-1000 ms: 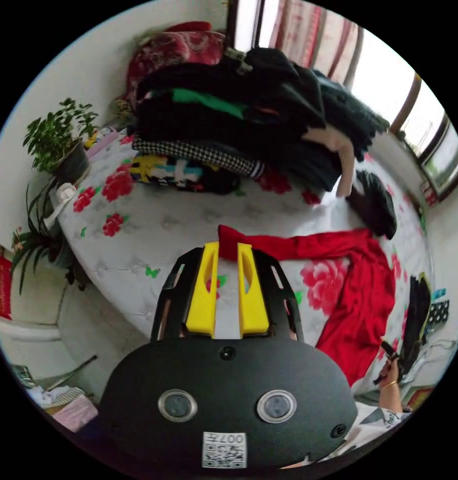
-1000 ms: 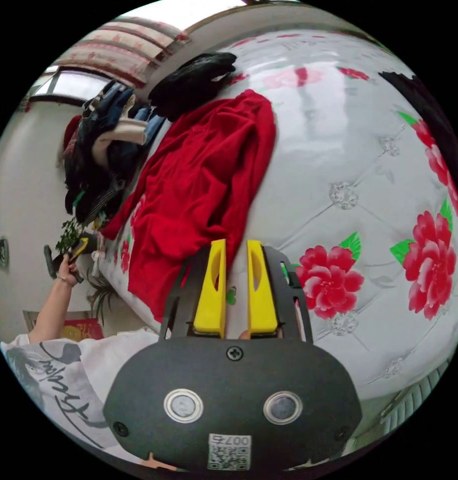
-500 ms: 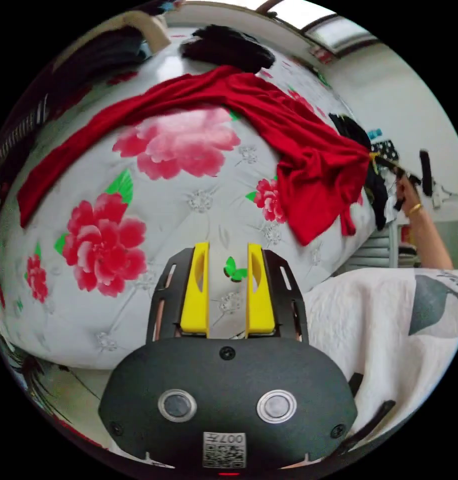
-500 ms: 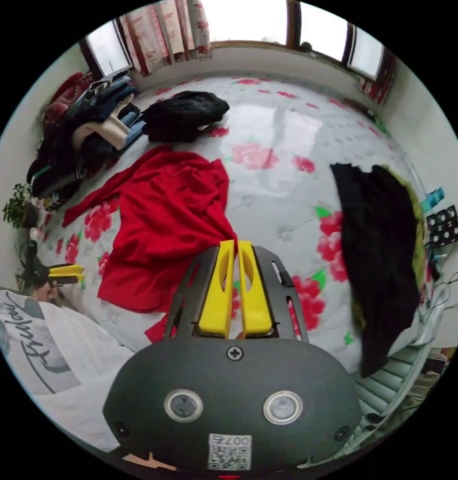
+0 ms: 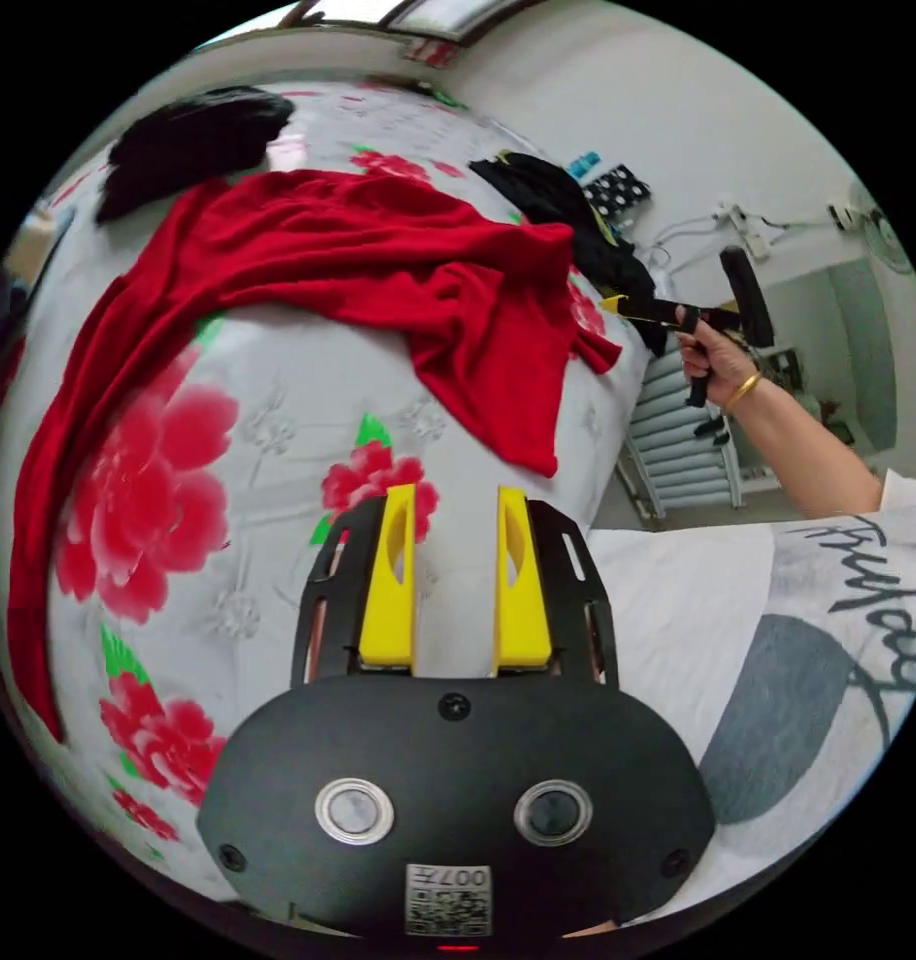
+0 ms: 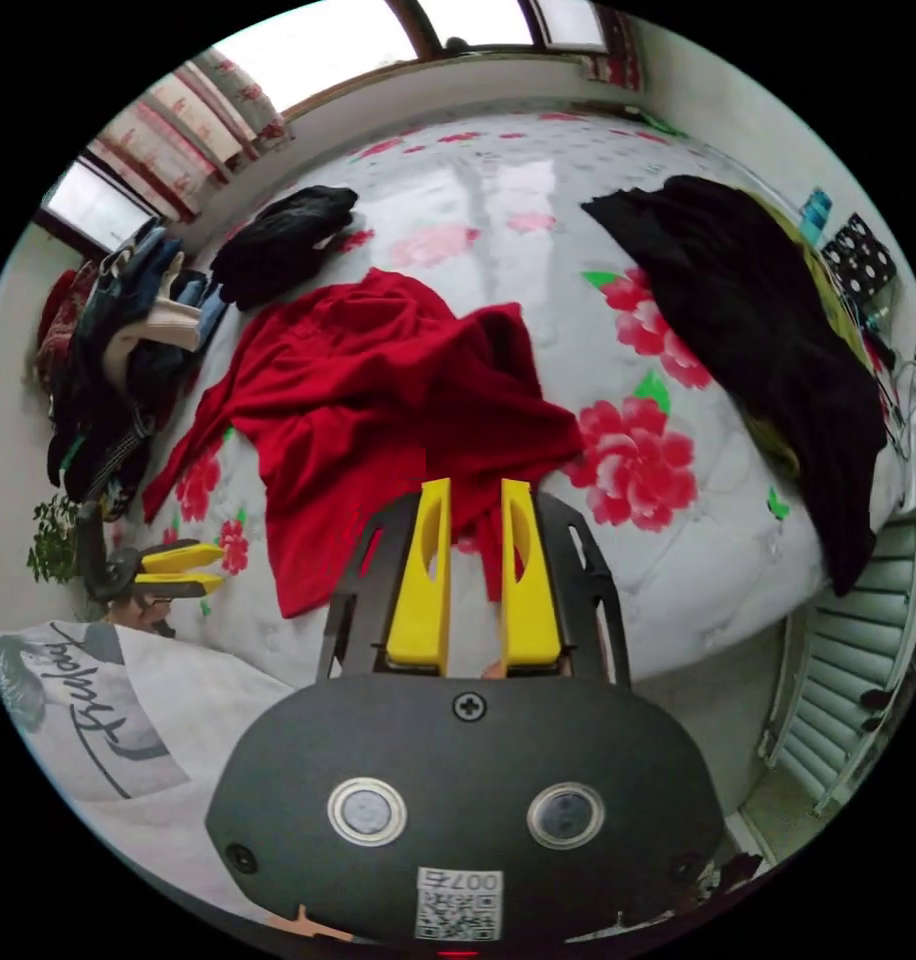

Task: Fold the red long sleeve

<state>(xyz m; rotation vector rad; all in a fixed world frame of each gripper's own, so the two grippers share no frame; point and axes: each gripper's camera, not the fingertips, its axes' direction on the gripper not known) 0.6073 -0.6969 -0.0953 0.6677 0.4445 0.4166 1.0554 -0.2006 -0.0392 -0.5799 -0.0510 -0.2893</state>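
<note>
Your left gripper view sits low at the bed edge, looking across it toward the red long sleeve at twelve o'clock. Your right gripper view looks down from higher; both share that shirt and the bed.

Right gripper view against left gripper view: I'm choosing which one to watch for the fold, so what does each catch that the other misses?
Right gripper view alone: the heap of dark clothes by the wall, a potted plant and the curtained window.

Left gripper view alone: the person's hand gripping the right gripper's handle, and a long red sleeve trailing along the bed.

Both: the crumpled red long sleeve on the flowered bed cover, a black garment near the bed's edge, another black bundle, and both grippers, each with its fingers apart.
</note>
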